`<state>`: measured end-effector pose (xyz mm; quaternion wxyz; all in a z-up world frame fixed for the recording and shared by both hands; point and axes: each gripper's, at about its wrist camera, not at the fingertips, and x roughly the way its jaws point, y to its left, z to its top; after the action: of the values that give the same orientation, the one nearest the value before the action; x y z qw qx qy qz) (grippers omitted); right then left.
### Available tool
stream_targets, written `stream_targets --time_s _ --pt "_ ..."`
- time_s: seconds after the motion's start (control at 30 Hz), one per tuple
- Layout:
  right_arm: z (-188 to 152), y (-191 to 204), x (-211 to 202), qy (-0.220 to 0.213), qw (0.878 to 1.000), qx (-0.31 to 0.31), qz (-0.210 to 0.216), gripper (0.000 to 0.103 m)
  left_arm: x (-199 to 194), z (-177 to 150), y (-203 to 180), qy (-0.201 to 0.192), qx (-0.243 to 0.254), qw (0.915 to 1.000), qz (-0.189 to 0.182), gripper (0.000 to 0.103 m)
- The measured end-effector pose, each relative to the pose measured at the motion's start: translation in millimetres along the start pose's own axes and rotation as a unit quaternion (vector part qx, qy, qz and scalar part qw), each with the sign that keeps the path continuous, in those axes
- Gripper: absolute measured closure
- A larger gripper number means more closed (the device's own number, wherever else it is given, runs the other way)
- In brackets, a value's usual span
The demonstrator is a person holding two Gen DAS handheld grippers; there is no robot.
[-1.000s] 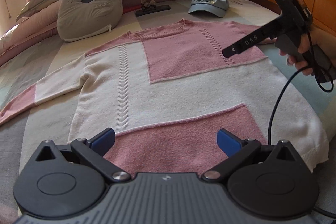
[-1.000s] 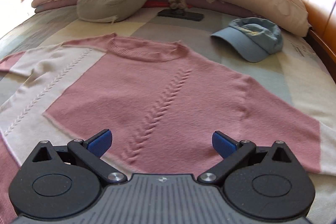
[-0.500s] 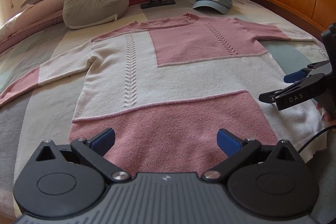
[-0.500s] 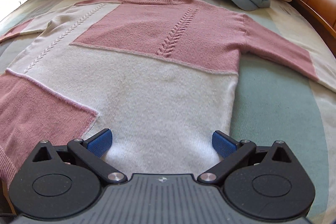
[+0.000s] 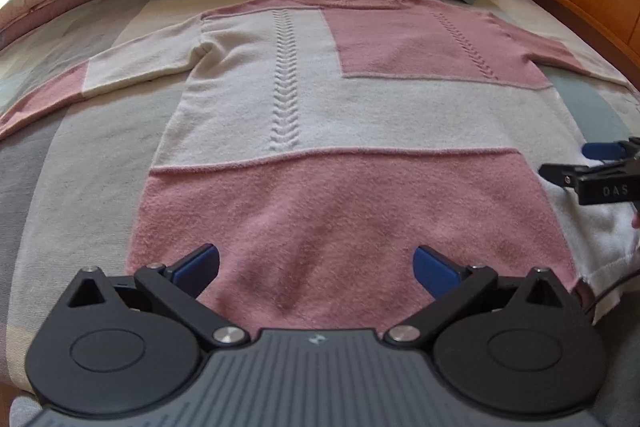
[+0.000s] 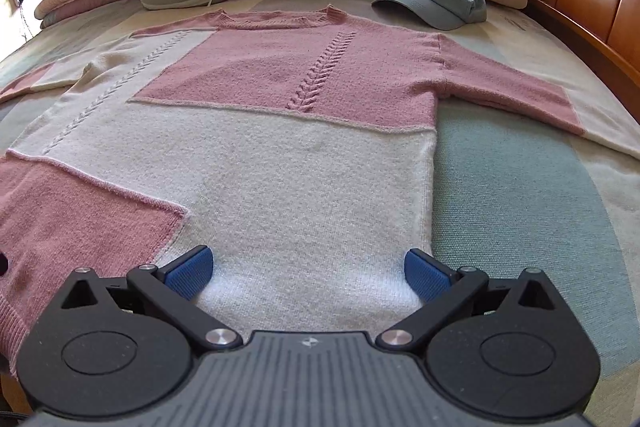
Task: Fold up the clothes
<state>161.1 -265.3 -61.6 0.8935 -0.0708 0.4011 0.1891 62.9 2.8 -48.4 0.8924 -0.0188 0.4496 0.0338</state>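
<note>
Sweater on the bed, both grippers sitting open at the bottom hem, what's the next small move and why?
Probably lower both and pinch the hem. The sweater lies flat, sleeves spread, nothing folded yet. The left gripper is open over the pink hem panel, the right gripper open over the white corner; neither holds cloth, so gripping comes before folding.

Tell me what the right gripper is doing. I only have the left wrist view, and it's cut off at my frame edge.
Observer: The right gripper is open, with nothing between its blue pads. It is low over the white lower panel of the sweater.
Operator: Check its outer pad against the sweater's edge.
Observer: The outer pad sits right at the sweater's right side edge, and the green bedcover starts just beyond it.
</note>
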Motion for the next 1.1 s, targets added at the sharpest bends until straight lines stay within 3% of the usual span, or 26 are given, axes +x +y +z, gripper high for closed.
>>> stream_targets --time_s 0.1,0.37,0.5,0.6,0.97,1.1 --pt "-3.1 0.2 -1.0 -0.008 1.000 -0.001 0.000 0.000 14.1 -0.1 12.6 0.031 -0.033 0.9990 -0.001 0.001" --pt "-5.1 -0.5 -1.7 -0.016 1.000 0.000 0.002 0.000 -3.2 -9.5 7.4 0.047 0.001 0.9982 -0.038 0.001" --pt "-6.2 -0.5 -2.8 -0.018 1.000 0.000 0.002 0.000 3.6 10.1 18.8 0.013 -0.005 0.9998 -0.012 0.001" --pt "-6.3 -0.2 -2.8 -0.019 1.000 0.000 0.002 0.000 19.4 20.5 23.1 0.022 -0.016 0.9996 -0.001 0.001" --pt "-7.7 1.1 -3.7 -0.024 1.000 0.001 0.000 0.000 -0.8 -8.9 4.8 0.041 0.027 0.9982 -0.034 0.001" --pt "-0.6 2.4 -10.6 -0.011 1.000 0.018 0.006 0.000 -6.5 13.4 10.2 -0.004 0.028 0.9992 -0.029 0.001"
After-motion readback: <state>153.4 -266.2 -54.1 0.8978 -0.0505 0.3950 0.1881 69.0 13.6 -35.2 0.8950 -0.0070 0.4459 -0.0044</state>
